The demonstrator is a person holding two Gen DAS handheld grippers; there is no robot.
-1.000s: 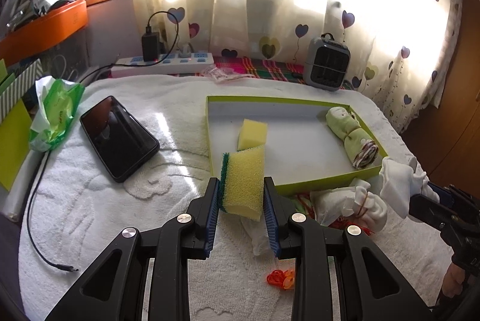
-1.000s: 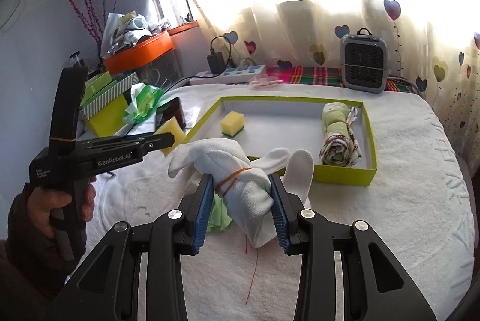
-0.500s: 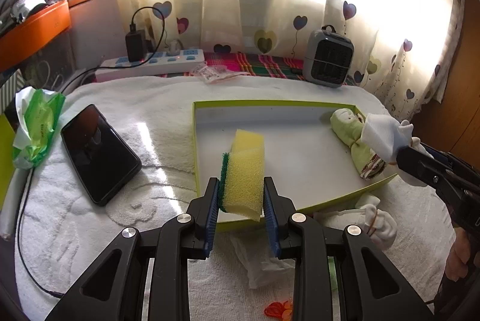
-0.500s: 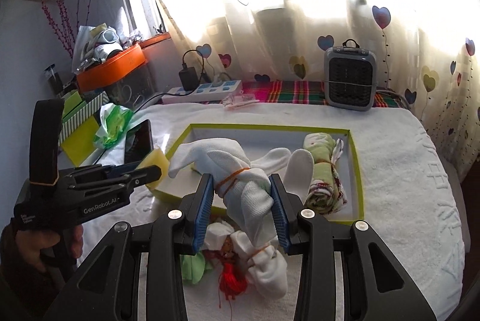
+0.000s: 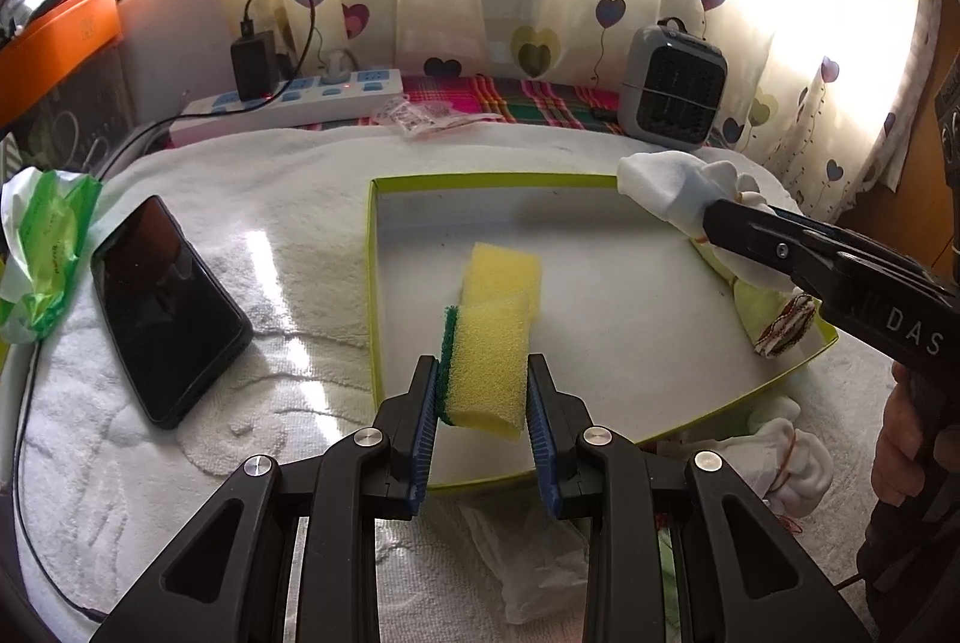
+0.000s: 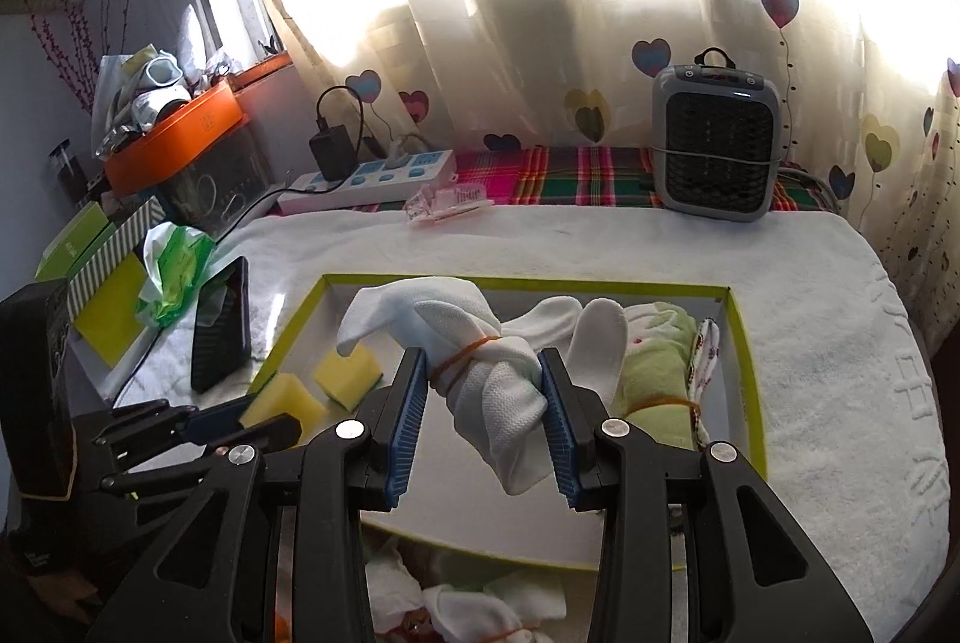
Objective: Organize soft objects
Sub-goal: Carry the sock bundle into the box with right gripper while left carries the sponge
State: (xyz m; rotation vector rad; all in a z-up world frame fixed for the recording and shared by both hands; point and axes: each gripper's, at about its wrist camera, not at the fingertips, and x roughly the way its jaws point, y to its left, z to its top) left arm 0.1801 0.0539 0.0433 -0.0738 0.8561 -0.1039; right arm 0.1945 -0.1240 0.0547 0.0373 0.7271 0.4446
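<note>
Both hands have carried their stuff forward since a second ago: back then the sponge and the sock bundle were still short of the tray's near edge, now both hang over the inside of it.

Nearest first: the left gripper (image 5: 483,406) is clamped on a yellow sponge (image 5: 487,364) with a dark green scrub layer on its left side. It's held on edge, long axis running away from the camera, just in front of a second yellow sponge (image 5: 503,274) lying on the tray floor.

The right gripper (image 6: 485,412) is squeezing a white sock bundle (image 6: 480,379) tied with an orange rubber band (image 6: 461,361). The bundle's long axis runs from upper left down to lower right across the pads, loose ends flopping out the top.

Beside it, at the right wall of the green-rimmed tray (image 5: 370,283), lies a rolled pale green cloth (image 6: 657,373). More white bundles (image 5: 780,460) sit on the towel outside the near edge. Further off: a phone (image 5: 168,307), and a small grey heater (image 6: 714,144).
</note>
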